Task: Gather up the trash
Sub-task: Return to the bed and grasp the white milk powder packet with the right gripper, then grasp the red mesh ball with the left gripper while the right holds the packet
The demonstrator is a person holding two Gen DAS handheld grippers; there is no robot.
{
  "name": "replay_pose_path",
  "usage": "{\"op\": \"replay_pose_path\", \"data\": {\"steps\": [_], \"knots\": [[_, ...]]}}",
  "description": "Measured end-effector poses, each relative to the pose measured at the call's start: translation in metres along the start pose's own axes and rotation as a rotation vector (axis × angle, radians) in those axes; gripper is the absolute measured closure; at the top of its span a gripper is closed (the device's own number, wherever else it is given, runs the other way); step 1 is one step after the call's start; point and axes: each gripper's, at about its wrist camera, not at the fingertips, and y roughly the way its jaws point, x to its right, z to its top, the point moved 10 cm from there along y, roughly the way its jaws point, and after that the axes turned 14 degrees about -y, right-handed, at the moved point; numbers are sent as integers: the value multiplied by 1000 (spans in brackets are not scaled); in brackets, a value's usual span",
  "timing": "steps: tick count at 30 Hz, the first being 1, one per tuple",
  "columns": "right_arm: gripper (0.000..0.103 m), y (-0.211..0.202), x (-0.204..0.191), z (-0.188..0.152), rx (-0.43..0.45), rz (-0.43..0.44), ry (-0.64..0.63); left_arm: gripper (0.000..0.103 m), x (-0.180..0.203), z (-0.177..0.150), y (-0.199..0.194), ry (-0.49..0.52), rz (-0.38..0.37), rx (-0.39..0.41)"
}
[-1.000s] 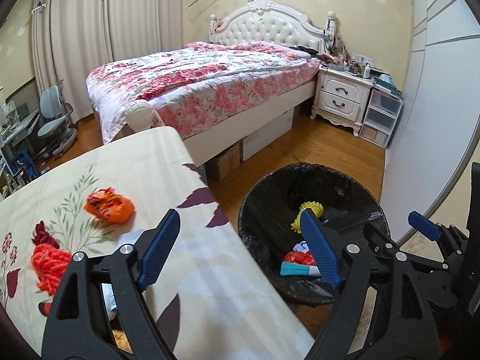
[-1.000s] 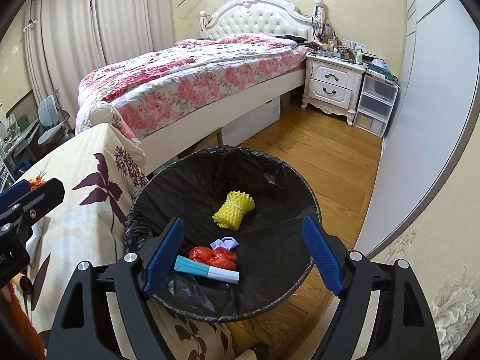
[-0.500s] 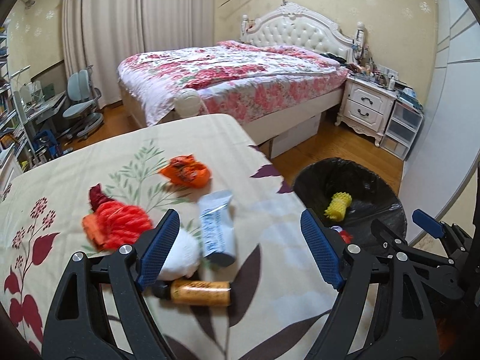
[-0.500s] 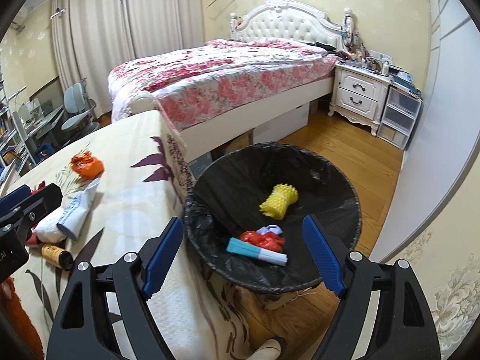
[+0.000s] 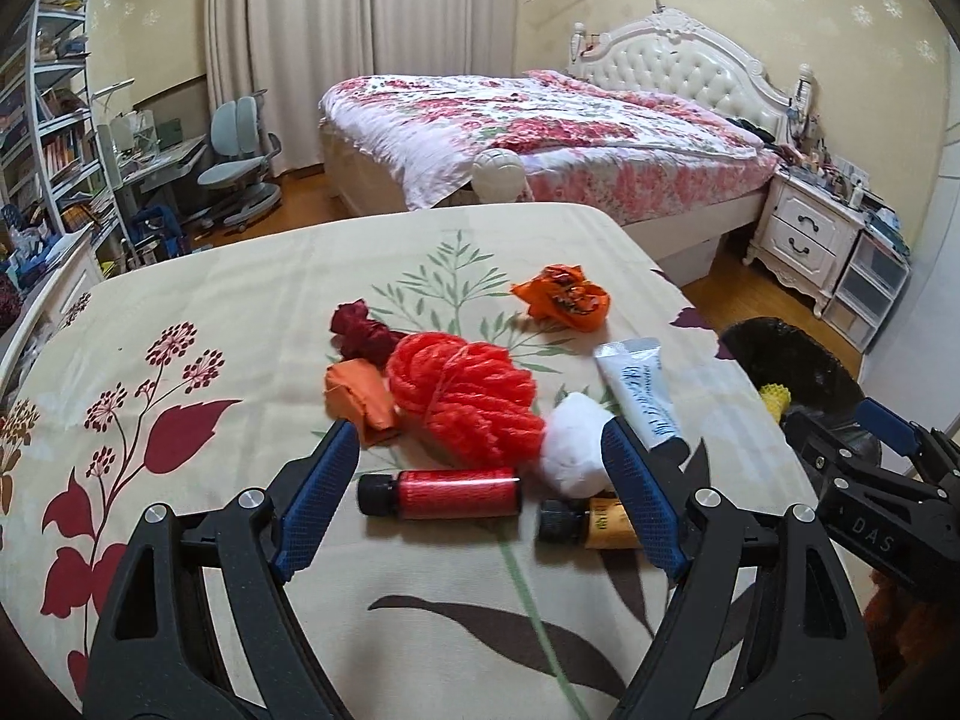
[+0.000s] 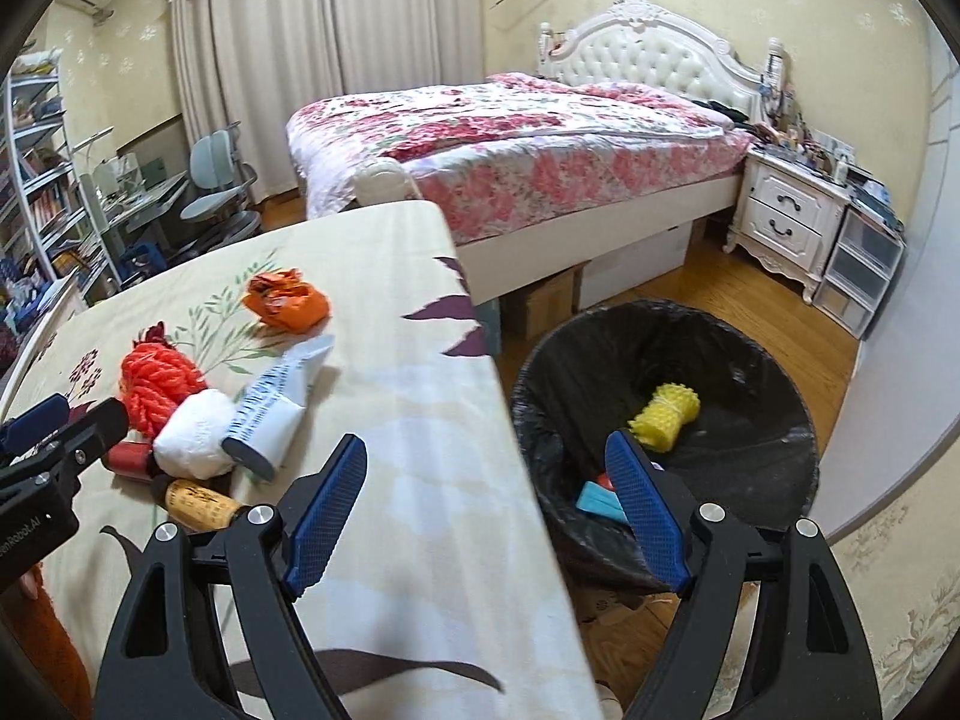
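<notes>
The trash sits in a small pile on the worktop (image 5: 180, 312) with the flowery cloth, just in front of the left tool (image 5: 480, 468). The small red bottle with a black cap (image 5: 441, 493) lies closest, in line with the gap between its wide-spread jaws, so it looks easiest to grab. Behind it are the fuzzy red yarn ball (image 5: 465, 399), a white paper wad (image 5: 573, 450) and a white squeeze tube (image 5: 642, 396). The right tool (image 6: 486, 498) is spread and empty too, above the worktop edge beside the black-lined trash bin (image 6: 750, 360), where things get dropped.

Floral bed (image 5: 540, 126), white nightstand (image 6: 780, 216)
</notes>
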Motion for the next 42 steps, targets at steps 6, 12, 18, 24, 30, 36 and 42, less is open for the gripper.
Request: {"op": "replay_pose_path", "data": {"steps": [6, 12, 18, 24, 30, 36, 42], "knots": [[24, 5, -33, 19, 15, 46, -48, 22, -29, 5, 1, -33, 33, 4], [24, 22, -56, 35, 6, 77, -86, 22, -47, 8, 3, -56, 51, 1], [32, 44, -67, 35, -47, 112, -98, 22, -49, 9, 4, -59, 51, -1], [56, 55, -70, 23, -103, 202, -44, 22, -48, 10, 10, -66, 38, -18], [76, 56, -64, 16, -111, 206, -39, 22, -35, 10, 21, -64, 26, -38], [77, 51, -58, 15, -99, 187, -46, 22, -22, 9, 34, -70, 8, -73], [77, 52, -55, 11, -96, 186, -38, 23, -14, 9, 47, -67, -6, -96]]}}
